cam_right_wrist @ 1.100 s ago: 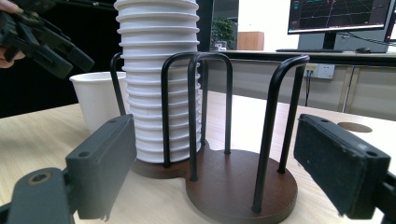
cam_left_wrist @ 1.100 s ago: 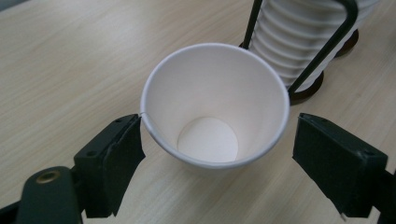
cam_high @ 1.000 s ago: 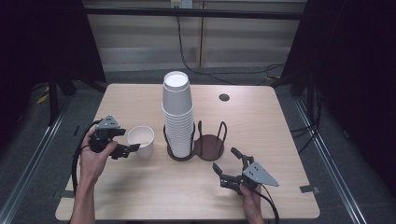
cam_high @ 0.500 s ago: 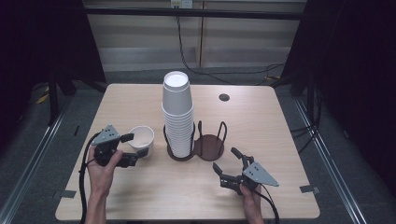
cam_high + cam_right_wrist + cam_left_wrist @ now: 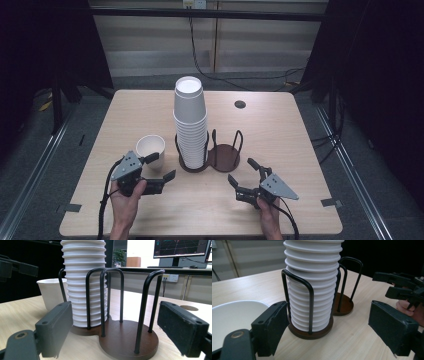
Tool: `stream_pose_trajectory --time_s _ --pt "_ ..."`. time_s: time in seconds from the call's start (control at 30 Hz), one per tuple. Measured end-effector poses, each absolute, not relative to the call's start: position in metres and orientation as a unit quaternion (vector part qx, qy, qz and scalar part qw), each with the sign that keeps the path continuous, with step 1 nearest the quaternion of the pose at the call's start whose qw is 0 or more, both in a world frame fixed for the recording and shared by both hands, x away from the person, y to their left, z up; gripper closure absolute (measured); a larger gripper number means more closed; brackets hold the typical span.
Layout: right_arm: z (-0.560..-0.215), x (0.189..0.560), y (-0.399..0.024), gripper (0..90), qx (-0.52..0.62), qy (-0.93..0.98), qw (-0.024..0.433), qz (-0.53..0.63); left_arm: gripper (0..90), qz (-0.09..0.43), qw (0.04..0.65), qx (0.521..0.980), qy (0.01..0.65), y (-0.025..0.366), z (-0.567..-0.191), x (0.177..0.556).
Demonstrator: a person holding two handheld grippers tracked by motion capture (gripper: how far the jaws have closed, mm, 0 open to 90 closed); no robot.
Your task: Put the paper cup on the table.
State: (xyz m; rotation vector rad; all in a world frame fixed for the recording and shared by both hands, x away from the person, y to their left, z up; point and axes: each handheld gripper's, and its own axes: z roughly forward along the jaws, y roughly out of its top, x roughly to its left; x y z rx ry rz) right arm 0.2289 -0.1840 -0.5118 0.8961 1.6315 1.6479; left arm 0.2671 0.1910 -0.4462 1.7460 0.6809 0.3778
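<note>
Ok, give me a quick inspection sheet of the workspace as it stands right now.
Surface: light wooden table, with a dark round hole near the far edge.
Job's things: tall stack of white cups in the left bay of a dark two-bay holder; right bay empty; single cup upright on the table, left of the holder.
Clutter: nothing seen.
Grippers: left gripper open beside the single cup, holding nothing; right gripper open, near the empty bay.
Cables: one trails from each gripper; more cables run behind the table.
Surroundings: dark curtains, grey floor, a monitor on a desk.
</note>
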Motion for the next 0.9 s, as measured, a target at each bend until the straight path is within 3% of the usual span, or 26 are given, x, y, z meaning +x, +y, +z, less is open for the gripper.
stream_pose_trajectory --time_s 0.17,0.47,0.7,0.9 --pt "-0.512 0.229 -0.184 12.5 0.342 0.621 0.321 0.628 15.9 0.179 0.583 0.735 0.296 0.185 -0.463 0.258" --pt "-0.512 0.229 -0.184 12.7 0.341 0.621 0.321 0.628 15.7 0.157 0.616 0.707 0.309 0.176 -0.497 0.245" --pt "-0.512 0.229 -0.184 12.7 0.341 0.622 0.321 0.628 15.7 0.19 0.655 0.67 0.292 0.178 -0.508 0.234" --pt "-0.512 0.229 -0.185 13.0 0.346 0.621 0.325 0.624 15.7 0.243 0.657 0.668 0.251 0.173 -0.51 0.224"
